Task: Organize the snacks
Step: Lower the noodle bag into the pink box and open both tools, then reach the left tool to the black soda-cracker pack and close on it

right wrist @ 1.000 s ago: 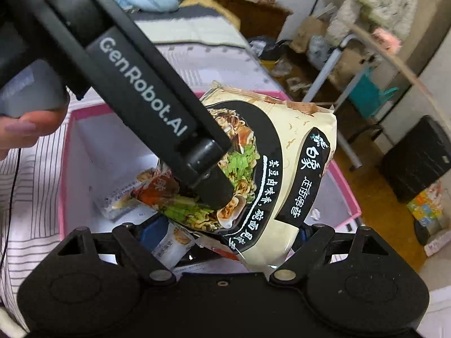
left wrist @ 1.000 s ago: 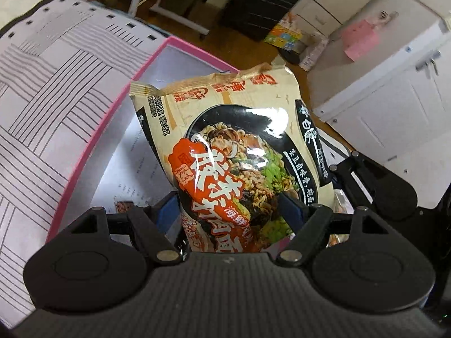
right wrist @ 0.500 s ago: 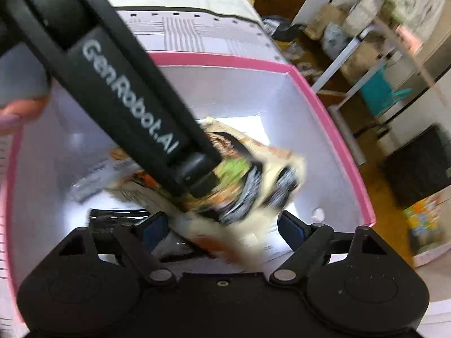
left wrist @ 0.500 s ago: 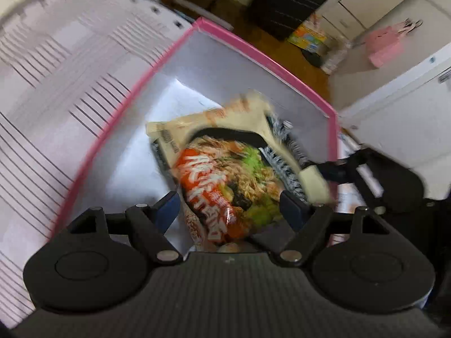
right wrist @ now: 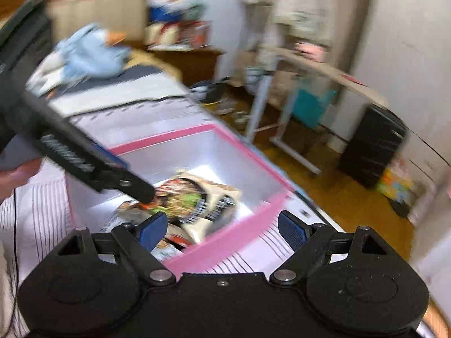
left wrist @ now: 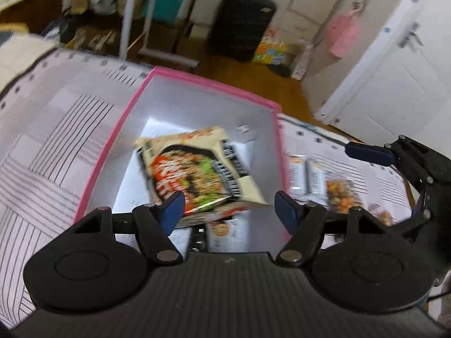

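The beige noodle packet [left wrist: 194,171] lies tilted inside the pink-rimmed white box [left wrist: 214,83], on top of other packets [left wrist: 225,231]. My left gripper [left wrist: 229,207] hovers above the box's near end. Its jaws are closing, and the pads touch nothing. My right gripper [right wrist: 222,226] stands open over the box's pink rim [right wrist: 225,239], empty, with the noodle packet [right wrist: 197,200] below and ahead. One of its blue pads [left wrist: 369,153] shows at the right of the left wrist view. The left gripper's black finger [right wrist: 84,163] reaches over the box.
The box sits on a bed with a striped sheet [left wrist: 56,146]. Right of the box lie two white snack bars [left wrist: 307,176] and a nut packet [left wrist: 342,194]. A light blue plush toy [right wrist: 90,50] lies further up the bed. A black suitcase [left wrist: 242,25] and a white stand are on the floor.
The noodle packet, held up over the box a second ago, has dropped into it. Both grippers have drawn up and back from the box.
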